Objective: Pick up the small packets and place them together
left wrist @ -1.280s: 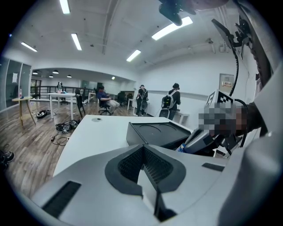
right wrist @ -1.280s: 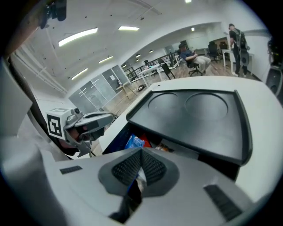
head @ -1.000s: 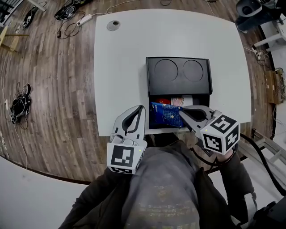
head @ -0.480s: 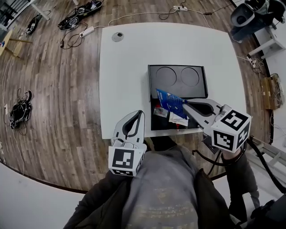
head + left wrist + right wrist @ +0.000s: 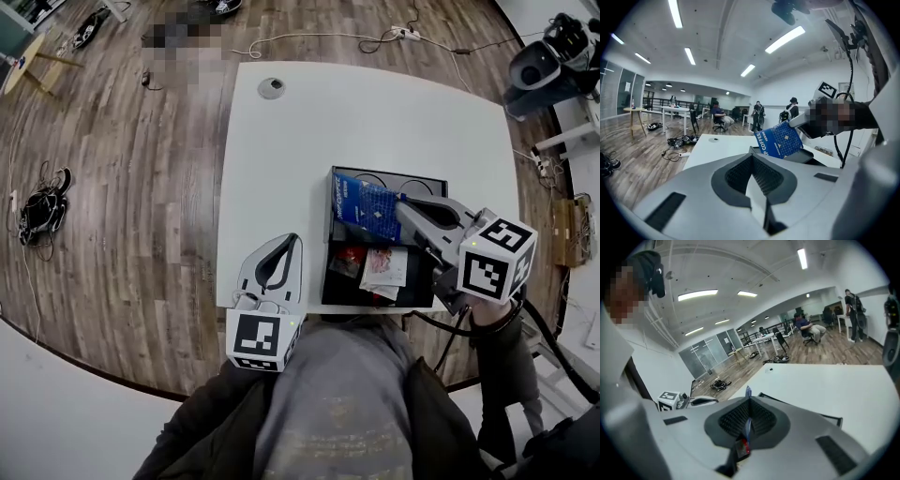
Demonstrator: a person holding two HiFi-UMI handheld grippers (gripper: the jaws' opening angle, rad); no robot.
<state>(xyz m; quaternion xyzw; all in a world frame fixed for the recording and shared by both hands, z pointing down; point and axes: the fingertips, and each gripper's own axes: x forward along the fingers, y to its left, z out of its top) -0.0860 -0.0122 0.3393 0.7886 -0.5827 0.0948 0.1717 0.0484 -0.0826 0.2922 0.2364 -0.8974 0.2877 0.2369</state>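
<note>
The blue coffee packet [image 5: 367,204] is glossy, creased printed film. The black tray [image 5: 424,184] looks like matt plastic. The white table [image 5: 281,169] is smooth and matt, and the floor [image 5: 122,206] is wood plank with a faint sheen. The left gripper [image 5: 286,246] and right gripper [image 5: 403,206] have matt grey plastic shells and ribbed black pads [image 5: 761,420].

A white table [image 5: 309,141] was set on a wood floor [image 5: 122,234], where cables [image 5: 39,212] were strewn. Ceiling strip lights [image 5: 785,40] were lit; glass walls [image 5: 701,355] were seen beyond.

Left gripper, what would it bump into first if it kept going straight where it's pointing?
Probably the white table top, just left of the black plastic tray; the left gripper tilts slightly down, though depth is unclear.
</note>
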